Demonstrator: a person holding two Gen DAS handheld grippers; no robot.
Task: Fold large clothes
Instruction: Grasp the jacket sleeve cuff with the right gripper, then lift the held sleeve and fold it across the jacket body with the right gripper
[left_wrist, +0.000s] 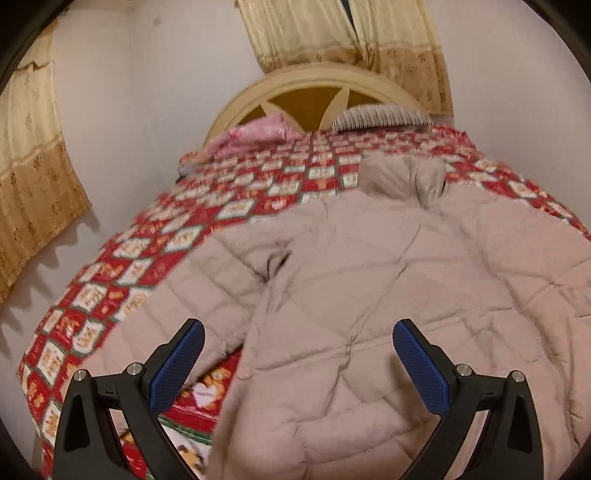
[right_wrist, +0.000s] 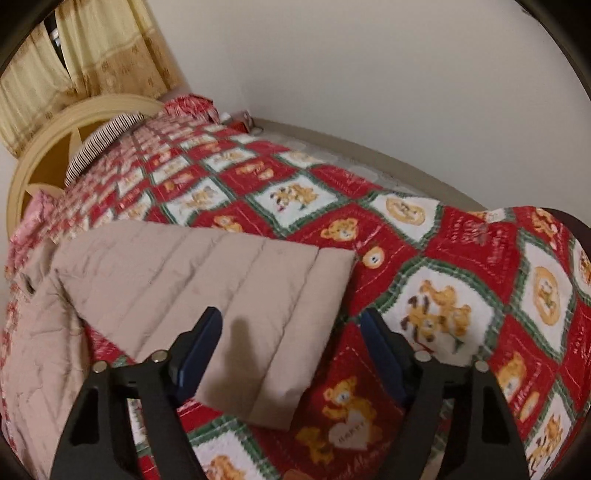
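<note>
The coat (left_wrist: 369, 295) lies flat on the bed (right_wrist: 461, 266), ready for folding. Left tool (left_wrist: 298, 349) released above it; right tool (right_wrist: 291, 339) released, straddling the sleeve (right_wrist: 236, 295), grasping nothing.

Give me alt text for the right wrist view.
Open tongs hover above the end of a beige quilted jacket sleeve lying flat on a red teddy-bear bedspread. A cream headboard and curtains show behind.
</note>
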